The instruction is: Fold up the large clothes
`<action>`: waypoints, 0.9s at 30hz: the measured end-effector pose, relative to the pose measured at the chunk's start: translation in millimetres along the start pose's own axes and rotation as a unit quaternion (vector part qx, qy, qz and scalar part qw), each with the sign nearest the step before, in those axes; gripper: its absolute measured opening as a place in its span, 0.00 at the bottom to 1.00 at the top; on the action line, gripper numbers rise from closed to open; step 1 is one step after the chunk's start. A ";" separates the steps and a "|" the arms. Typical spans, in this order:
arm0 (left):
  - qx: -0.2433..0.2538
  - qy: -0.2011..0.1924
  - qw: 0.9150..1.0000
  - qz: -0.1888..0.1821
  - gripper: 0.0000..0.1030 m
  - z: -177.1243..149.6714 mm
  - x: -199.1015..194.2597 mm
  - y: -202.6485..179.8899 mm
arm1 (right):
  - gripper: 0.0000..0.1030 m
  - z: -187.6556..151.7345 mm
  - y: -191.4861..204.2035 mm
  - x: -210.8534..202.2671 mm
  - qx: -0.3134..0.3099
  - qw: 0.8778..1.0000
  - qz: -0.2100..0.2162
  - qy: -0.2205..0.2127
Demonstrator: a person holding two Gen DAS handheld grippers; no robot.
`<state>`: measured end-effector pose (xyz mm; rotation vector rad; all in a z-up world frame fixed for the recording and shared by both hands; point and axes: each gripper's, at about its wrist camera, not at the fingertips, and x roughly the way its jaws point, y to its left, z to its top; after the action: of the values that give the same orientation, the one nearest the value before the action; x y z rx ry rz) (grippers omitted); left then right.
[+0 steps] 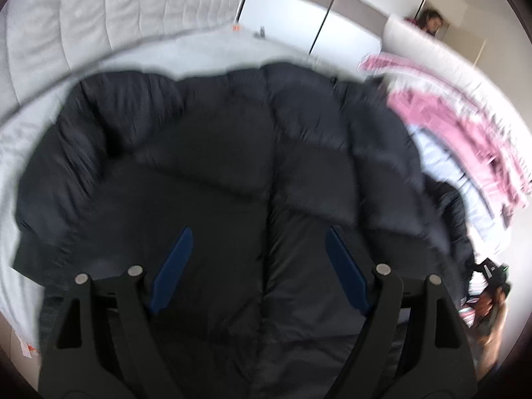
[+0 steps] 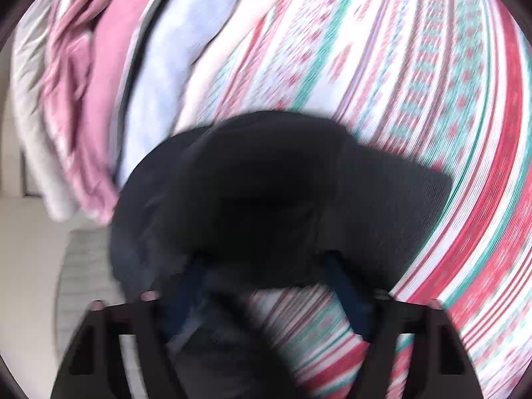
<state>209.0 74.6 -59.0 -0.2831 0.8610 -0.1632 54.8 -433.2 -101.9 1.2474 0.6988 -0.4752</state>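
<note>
black puffer jacket [image 1: 206, 153] | quilted, puffy, dark | spread flat on grey bed, partly folded | one dark part [image 2: 272, 193] draped over striped red-teal fabric | both views blurred

The puffer jacket [image 1: 232, 166] lies spread on the bed [image 1: 206, 46]; a heap of clothes [image 1: 465, 133] lies just to its right.

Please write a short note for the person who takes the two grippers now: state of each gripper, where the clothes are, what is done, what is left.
Left gripper: open, above the black quilted puffer jacket, holding nothing.
Right gripper: a dark part of the jacket lies between its fingers; the picture is too blurred to confirm a grip.
The jacket lies spread on the grey bed, beside a pile of pink and striped fabrics.
Done: no finished fold visible.
Left: fold the jacket.
</note>
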 end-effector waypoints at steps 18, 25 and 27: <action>-0.116 -0.026 0.987 0.109 0.80 30.2 -15.9 120.0 | 0.80 -45.3 33.8 14.3 -0.020 0.981 0.143 0.129; -0.184 0.001 0.979 0.090 0.80 26.7 -6.0 171.3 | 0.81 0.5 -26.7 46.0 0.263 0.945 0.183 0.062; -0.209 -0.001 0.974 0.088 0.80 27.3 -5.1 183.9 | 0.82 3.8 -16.0 47.9 0.251 0.953 0.166 0.046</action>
<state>231.7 255.5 -95.6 -0.5982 0.9102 0.1883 78.7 -439.0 -146.2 1.8396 0.4393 -0.3232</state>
